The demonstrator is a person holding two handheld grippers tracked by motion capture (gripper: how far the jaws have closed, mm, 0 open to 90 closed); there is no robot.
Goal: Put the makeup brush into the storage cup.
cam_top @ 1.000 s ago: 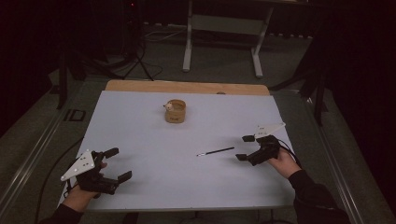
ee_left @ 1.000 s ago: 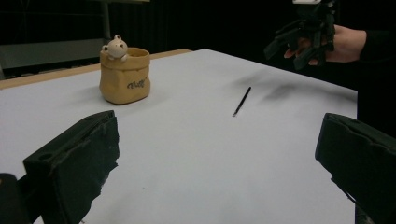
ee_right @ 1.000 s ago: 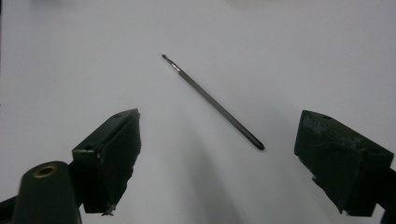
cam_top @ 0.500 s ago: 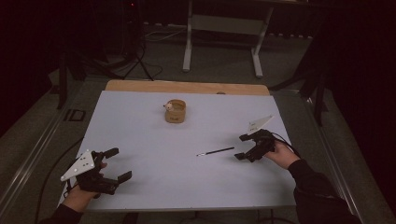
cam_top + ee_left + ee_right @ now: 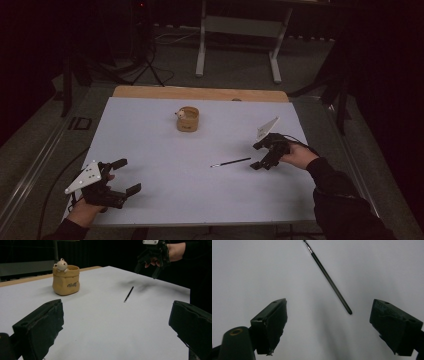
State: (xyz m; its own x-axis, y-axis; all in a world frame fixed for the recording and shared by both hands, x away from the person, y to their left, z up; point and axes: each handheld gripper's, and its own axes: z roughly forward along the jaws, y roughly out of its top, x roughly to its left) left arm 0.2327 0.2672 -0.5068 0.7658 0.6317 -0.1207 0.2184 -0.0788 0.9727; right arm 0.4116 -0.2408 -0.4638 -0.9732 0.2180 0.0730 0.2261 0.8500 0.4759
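Tabletop (image 5: 150, 200): white sheet over a wooden board, whose bare edge shows along the far side.

Fine paintbrush (image 5: 231, 162): thin, dark, lying flat and free near the centre-right of the tabletop, bristle tip toward the left side, handle end toward the right tongs. Touched by nothing.

Right tongs (image 5: 265, 156): jaws wide apart, tilted down just beside the handle end. In the right gripper view the brush (image 5: 329, 280) runs away from between the jaws, its butt lying in the gap; likely lined up so as to close on the handle.

Left tongs (image 5: 122, 176): jaws apart, empty, at the near left corner, well apart from everything; apparently parked.

Tan sack-shaped pot (image 5: 188, 119): upright toward the far side, small bear figure on its rim; plausibly the brush holder.
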